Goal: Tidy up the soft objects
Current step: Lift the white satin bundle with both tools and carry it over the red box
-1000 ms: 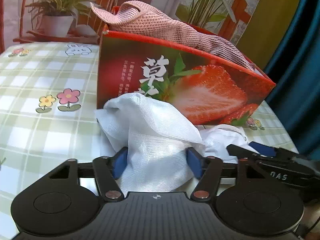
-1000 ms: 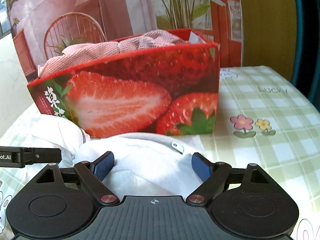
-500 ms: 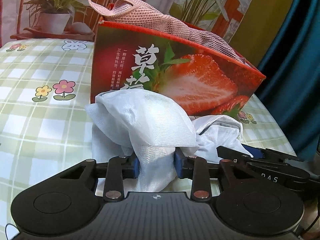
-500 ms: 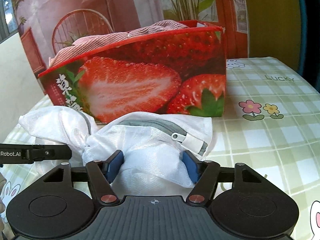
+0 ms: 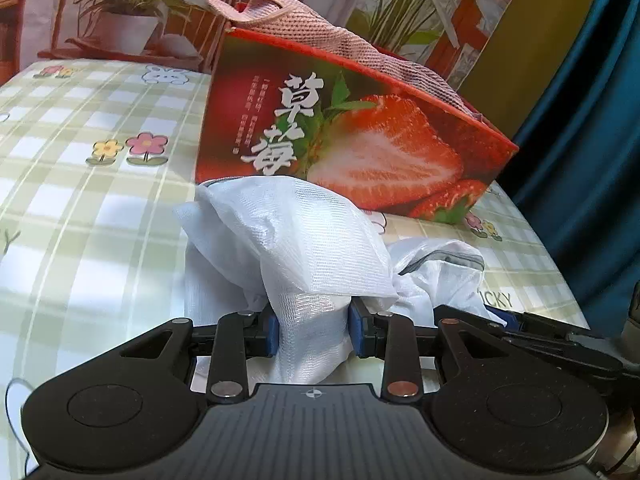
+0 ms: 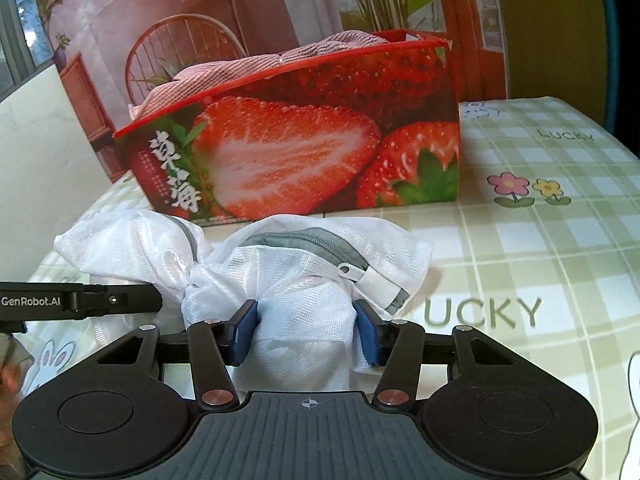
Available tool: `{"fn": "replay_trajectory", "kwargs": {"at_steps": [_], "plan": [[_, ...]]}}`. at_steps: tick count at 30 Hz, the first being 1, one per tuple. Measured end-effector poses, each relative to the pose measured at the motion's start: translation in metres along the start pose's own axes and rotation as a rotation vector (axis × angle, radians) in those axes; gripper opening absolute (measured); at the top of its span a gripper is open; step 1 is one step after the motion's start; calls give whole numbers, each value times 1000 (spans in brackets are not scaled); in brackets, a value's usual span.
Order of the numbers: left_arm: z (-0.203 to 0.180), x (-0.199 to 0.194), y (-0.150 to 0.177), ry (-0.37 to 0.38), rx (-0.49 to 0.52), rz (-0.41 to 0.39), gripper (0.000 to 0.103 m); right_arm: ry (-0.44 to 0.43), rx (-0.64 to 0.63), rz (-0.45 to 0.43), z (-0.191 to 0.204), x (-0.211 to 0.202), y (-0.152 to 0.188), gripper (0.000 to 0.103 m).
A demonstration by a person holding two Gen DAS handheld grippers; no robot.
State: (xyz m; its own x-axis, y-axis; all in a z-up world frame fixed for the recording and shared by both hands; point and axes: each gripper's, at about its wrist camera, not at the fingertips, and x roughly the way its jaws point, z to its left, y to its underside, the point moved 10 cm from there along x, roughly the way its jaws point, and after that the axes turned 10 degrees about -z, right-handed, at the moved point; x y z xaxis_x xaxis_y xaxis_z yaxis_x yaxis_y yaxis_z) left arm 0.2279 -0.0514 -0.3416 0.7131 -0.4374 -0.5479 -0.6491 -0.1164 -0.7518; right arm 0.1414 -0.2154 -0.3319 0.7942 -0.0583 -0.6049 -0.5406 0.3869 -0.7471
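We grip the crumpled white mesh zip bag (image 6: 304,280), lying on the counter (image 6: 540,240) before the red strawberry-printed box (image 6: 320,152), with both our left claw (image 5: 311,332) and right claw (image 6: 306,330); lifting evenly should keep it bunched.

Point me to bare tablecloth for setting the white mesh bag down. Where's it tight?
Free: checked tablecloth left of the strawberry box, by the flower print; also right of the box around the LUCKY print. Tight: directly before the box, where the white mesh bag bunches between left claw and right claw. Box already holds pink cloth.
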Motion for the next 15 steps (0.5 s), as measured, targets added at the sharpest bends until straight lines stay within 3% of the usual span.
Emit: {"fn": "replay_trajectory", "kwargs": {"at_steps": [7, 12, 15], "plan": [[0, -14, 11, 13, -11, -4, 35, -39, -16, 3, 6, -19, 12, 44], [-3, -15, 12, 6, 19, -23, 35, -76, -32, 8, 16, -27, 15, 30], [-4, -16, 13, 8, 25, -29, 35, -89, -57, 6, 23, -29, 17, 28]]}}
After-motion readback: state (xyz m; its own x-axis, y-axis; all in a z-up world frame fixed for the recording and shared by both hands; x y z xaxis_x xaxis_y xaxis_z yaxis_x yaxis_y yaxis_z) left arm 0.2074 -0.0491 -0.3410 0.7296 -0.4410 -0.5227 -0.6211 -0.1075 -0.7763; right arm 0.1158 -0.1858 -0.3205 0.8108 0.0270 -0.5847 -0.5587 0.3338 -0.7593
